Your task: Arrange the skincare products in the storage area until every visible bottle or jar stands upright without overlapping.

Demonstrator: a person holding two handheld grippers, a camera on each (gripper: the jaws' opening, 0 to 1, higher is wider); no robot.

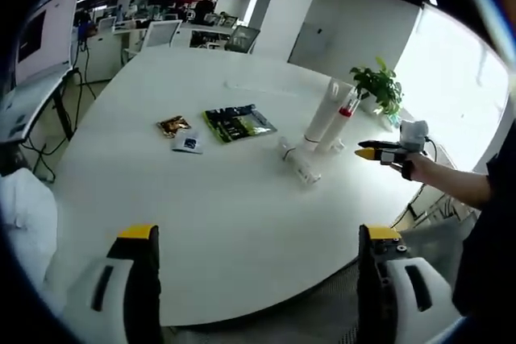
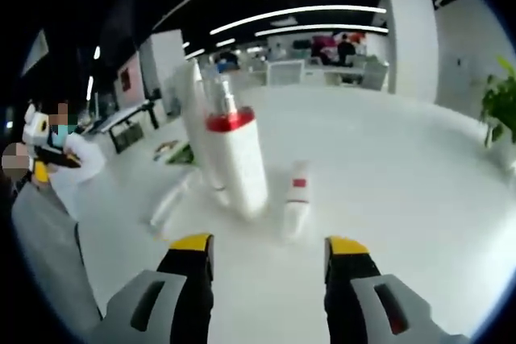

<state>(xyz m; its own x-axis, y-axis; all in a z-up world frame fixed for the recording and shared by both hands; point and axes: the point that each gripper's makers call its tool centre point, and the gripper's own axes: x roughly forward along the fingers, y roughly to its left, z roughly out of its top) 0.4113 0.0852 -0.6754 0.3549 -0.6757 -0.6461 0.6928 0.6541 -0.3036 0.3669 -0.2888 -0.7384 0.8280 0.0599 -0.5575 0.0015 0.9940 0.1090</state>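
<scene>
A tall white tube (image 1: 326, 110) and a white bottle with a red collar (image 1: 344, 118) stand upright at the table's far right. Two small white bottles (image 1: 306, 173) lie just in front of them. In the right gripper view the red-collared bottle (image 2: 234, 159) is close ahead, the tall tube (image 2: 196, 110) behind it. A small bottle with a red band (image 2: 297, 199) sits to its right, blurred, and a white tube (image 2: 169, 203) lies to its left. My right gripper (image 2: 269, 245) is open and short of them; it also shows as the right gripper (image 1: 367, 153). My left gripper (image 1: 258, 235) is open over the near table edge.
On the white table (image 1: 201, 215) lie a green packet (image 1: 239, 122), a gold packet (image 1: 173, 126) and a small sachet (image 1: 188, 143). A potted plant (image 1: 379, 86) stands behind the bottles. A person's arm (image 1: 451, 179) reaches in from the right. Desks and chairs fill the back.
</scene>
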